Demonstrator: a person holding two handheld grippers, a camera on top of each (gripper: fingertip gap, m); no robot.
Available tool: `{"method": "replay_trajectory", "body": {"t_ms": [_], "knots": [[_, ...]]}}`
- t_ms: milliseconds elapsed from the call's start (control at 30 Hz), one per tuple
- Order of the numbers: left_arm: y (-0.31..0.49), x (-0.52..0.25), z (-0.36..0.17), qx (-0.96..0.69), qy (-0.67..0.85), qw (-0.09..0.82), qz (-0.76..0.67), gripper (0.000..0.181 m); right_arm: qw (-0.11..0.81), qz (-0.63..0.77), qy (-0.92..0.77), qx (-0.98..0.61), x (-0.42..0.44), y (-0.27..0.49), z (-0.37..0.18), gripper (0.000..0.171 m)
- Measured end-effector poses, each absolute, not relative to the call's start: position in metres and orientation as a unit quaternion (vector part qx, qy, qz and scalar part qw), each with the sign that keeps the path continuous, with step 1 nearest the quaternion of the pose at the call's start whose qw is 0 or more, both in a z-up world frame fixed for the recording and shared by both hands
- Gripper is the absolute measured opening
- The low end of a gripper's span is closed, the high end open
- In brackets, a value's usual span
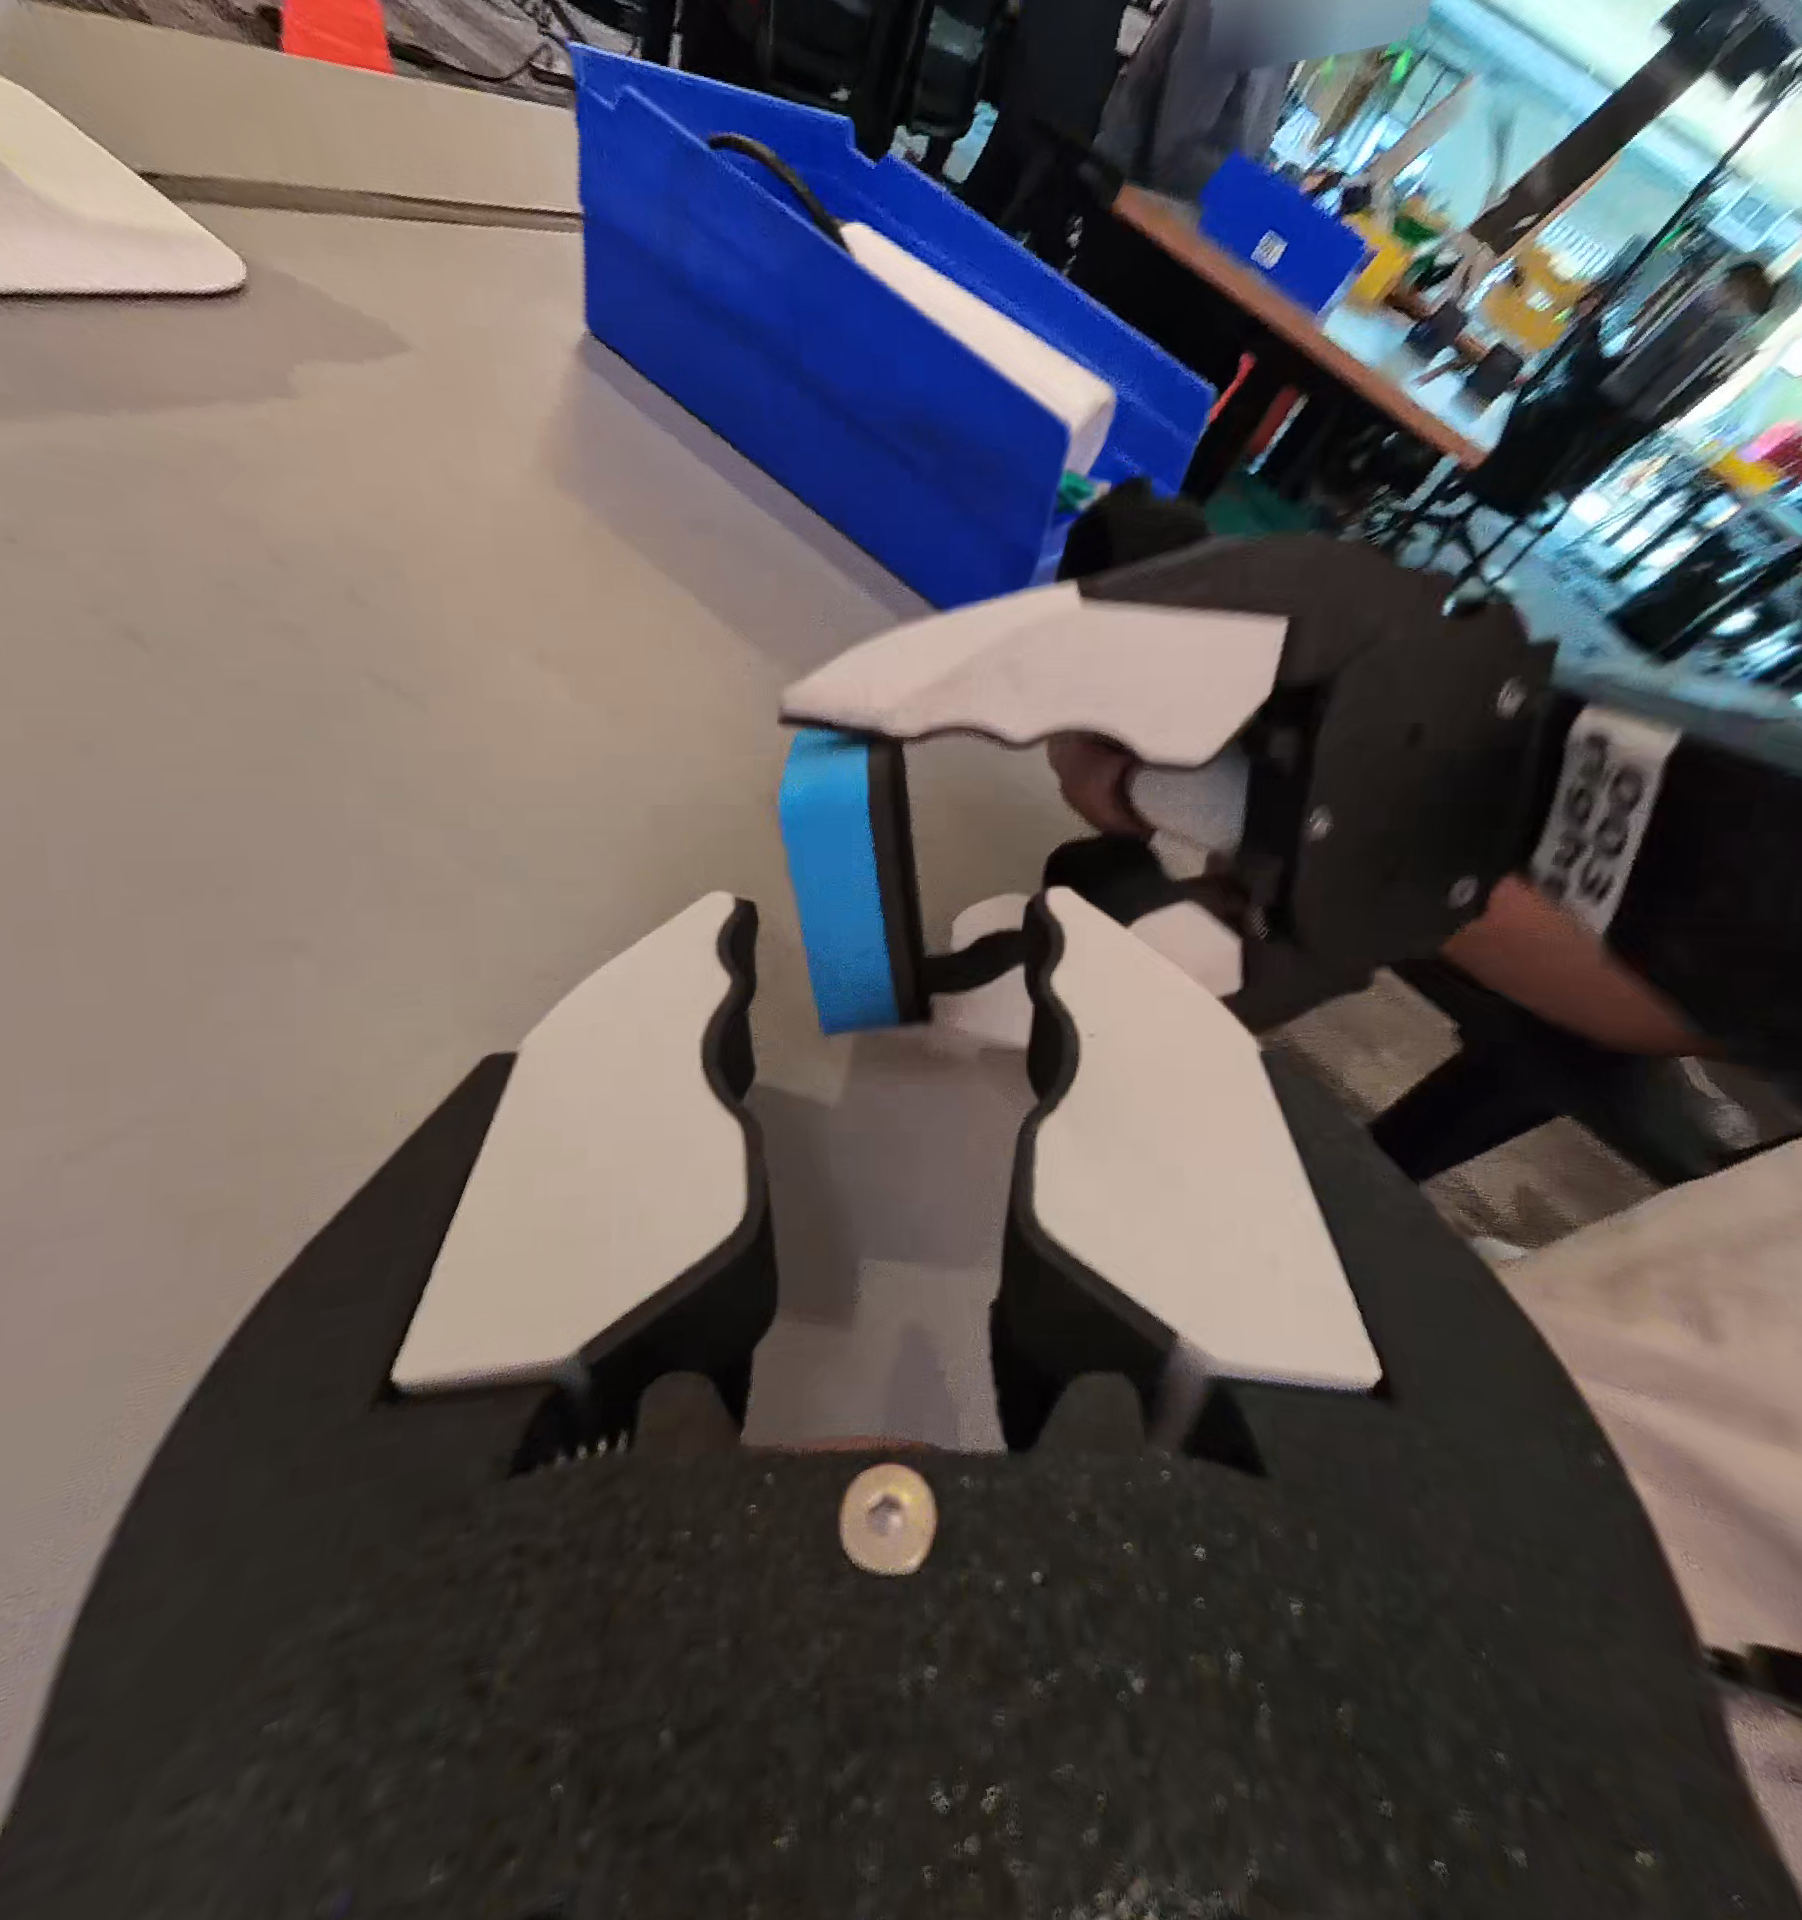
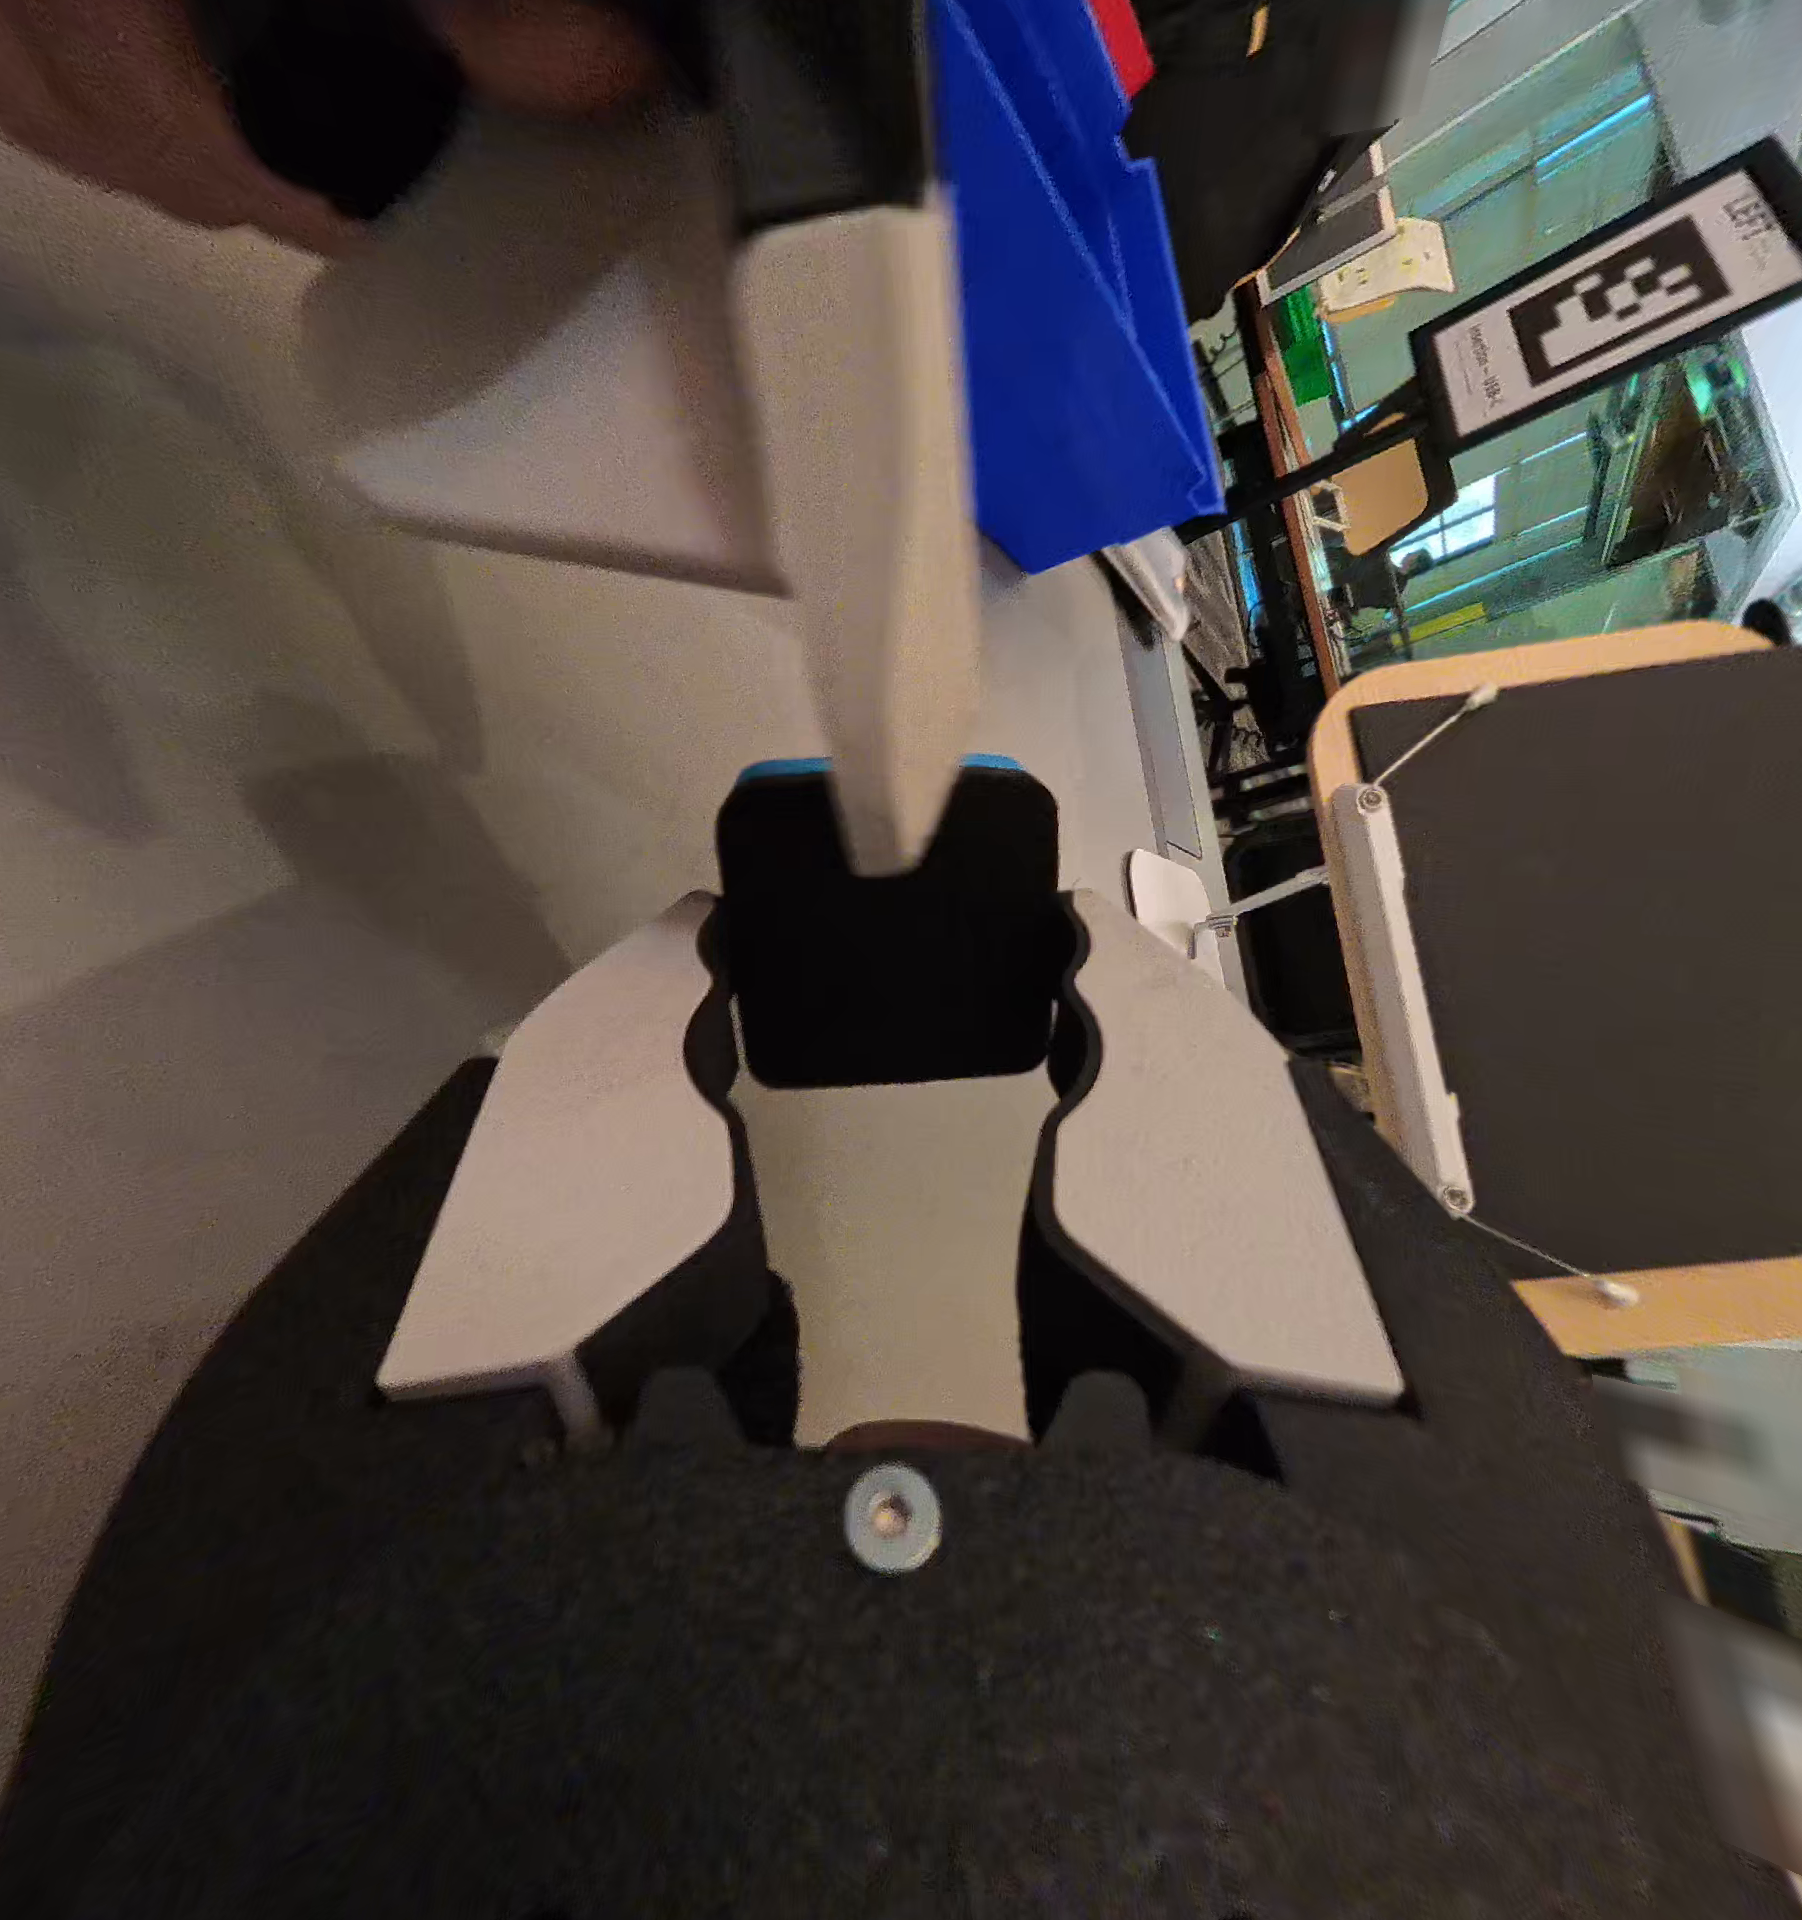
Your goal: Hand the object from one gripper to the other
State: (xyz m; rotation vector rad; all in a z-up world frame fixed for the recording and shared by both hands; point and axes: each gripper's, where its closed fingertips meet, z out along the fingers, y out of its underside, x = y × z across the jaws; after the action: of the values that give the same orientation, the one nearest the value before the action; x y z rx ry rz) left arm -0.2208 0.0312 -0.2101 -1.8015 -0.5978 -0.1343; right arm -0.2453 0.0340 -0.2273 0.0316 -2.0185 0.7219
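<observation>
Left wrist view: left hand-held gripper (image 1: 886,925) nearest, jaws parted with a clear gap, nothing between them. Just past its tips, the block (image 1: 843,883), blue foam with a thin black backing, hangs on edge above the counter (image 1: 253,831), pinched top and bottom by the right hand-held gripper (image 1: 866,883) coming in from the right. The block sits ahead of the left fingertips, slightly left of the gap's centre line, not yet between them.

Right wrist view: right hand-held gripper (image 2: 886,987) is closed on the block (image 2: 876,966), black face toward the camera, blue showing only along the far edge. One finger (image 2: 897,623) of the left hand-held gripper reaches in from above and overlaps the block's far side; contact or not, I cannot tell through the blur.

Judged step: bringing the receiver onto the block before release.

- Line the left gap up across blue face and black face, the two sides the right fingers leave free.
- Go deep enough that the pads bear on the flat faces, not a corner.
- Close left fully first; only then loosen right.
- Foam will likely squash, so grip may feel soft; keep the exchange over the counter.

Farther off: bin (image 1: 824,343) standing on the counter, well apart.
</observation>
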Motion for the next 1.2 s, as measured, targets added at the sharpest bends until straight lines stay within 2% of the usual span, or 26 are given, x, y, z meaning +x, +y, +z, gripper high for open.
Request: {"method": "replay_trajectory", "body": {"t_ms": [200, 267, 367, 500, 600, 667, 733, 833, 900, 1000, 1067, 1200], "knots": [[0.029, -0.22, -0.218, -0.771, -0.265, 0.571, -0.096, 0.033, 0.507, 0.288, -0.812, 0.028, -0.238, 0.025, -0.22, 0.058], [0.029, -0.218, -0.219, -0.776, -0.256, 0.568, -0.102, 0.022, 0.529, 0.27, -0.803, 0.041, -0.238, 0.025, -0.219, 0.058], [0.028, -0.217, -0.218, -0.784, -0.243, 0.565, -0.087, 0.022, 0.54, 0.273, -0.795, 0.044, -0.236, 0.025, -0.217, 0.058], [0.022, -0.217, -0.205, -0.76, -0.229, 0.595, -0.127, 0.022, 0.504, 0.347, -0.791, 0.016, -0.231, 0.026, -0.21, 0.062], [0.013, -0.209, -0.174, -0.691, -0.193, 0.657, -0.231, 0.021, 0.406, 0.473, -0.781, -0.037, -0.222, 0.026, -0.193, 0.063], [0.002, -0.206, -0.148, -0.627, -0.174, 0.696, -0.305, 0.021, 0.276, 0.575, -0.765, -0.086, -0.213, 0.026, -0.178, 0.061], [-0.007, -0.2, -0.131, -0.573, -0.157, 0.712, -0.374, 0.021, 0.109, 0.662, -0.732, -0.116, -0.2, 0.027, -0.161, 0.05], [-0.007, -0.191, -0.126, -0.544, -0.146, 0.702, -0.436, 0.021, -0.098, 0.771, -0.618, -0.12, -0.181, 0.04, -0.12, 0.048], [-0.003, -0.188, -0.125, -0.535, -0.147, 0.698, -0.453, 0.021, -0.189, 0.776, -0.58, -0.163, -0.186, 0.041, -0.117, 0.055], [0.005, -0.188, -0.134, -0.565, -0.15, 0.696, -0.416, 0.021, -0.24, 0.752, -0.581, -0.198, -0.189, 0.03, -0.133, 0.055], [0.007, -0.189, -0.139, -0.582, -0.15, 0.694, -0.396, 0.021, -0.257, 0.746, -0.579, -0.204, -0.188, 0.026, -0.137, 0.043], [0.01, -0.194, -0.149, -0.608, -0.161, 0.69, -0.357, 0.021, -0.245, 0.729, -0.602, -0.213, -0.188, 0.016, -0.15, 0.041]]}}
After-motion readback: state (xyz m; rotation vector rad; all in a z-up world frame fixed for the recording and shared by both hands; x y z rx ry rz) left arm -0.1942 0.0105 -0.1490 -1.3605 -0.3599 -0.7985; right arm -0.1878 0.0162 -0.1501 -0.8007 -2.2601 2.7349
